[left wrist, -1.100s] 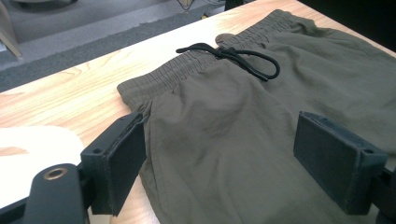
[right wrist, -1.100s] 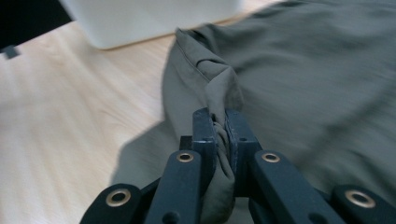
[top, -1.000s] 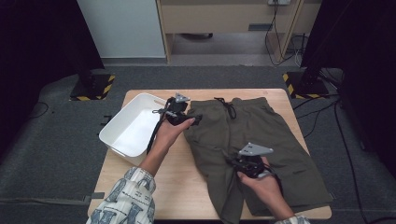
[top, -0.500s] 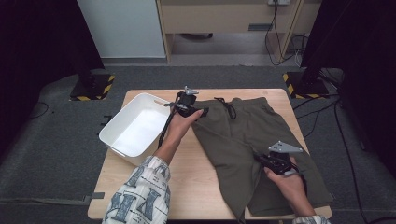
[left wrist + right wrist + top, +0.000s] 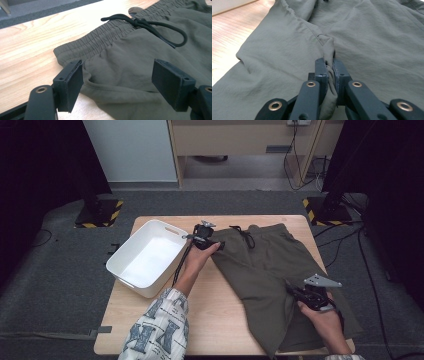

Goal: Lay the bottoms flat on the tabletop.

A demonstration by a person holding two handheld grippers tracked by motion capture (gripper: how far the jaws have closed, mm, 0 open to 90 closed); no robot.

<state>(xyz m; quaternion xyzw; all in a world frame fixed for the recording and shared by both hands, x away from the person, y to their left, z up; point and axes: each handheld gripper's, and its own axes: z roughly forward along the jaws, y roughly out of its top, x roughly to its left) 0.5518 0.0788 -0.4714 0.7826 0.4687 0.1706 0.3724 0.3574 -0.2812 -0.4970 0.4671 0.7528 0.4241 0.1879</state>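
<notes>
High view: shorts (image 5: 270,270) lie flat on the table (image 5: 225,320), just right of the white bin (image 5: 145,257); left gripper (image 5: 204,236) at the waistband corner, right gripper (image 5: 312,295) on the right leg.
Left gripper view: jaws wide apart over the waistband (image 5: 100,42) — nothing pinched; closing now could miss the band and snag the drawstring (image 5: 155,25).
Right gripper view: jaws clamped on a thin fold (image 5: 329,53) — a pull may slip it free.
</notes>
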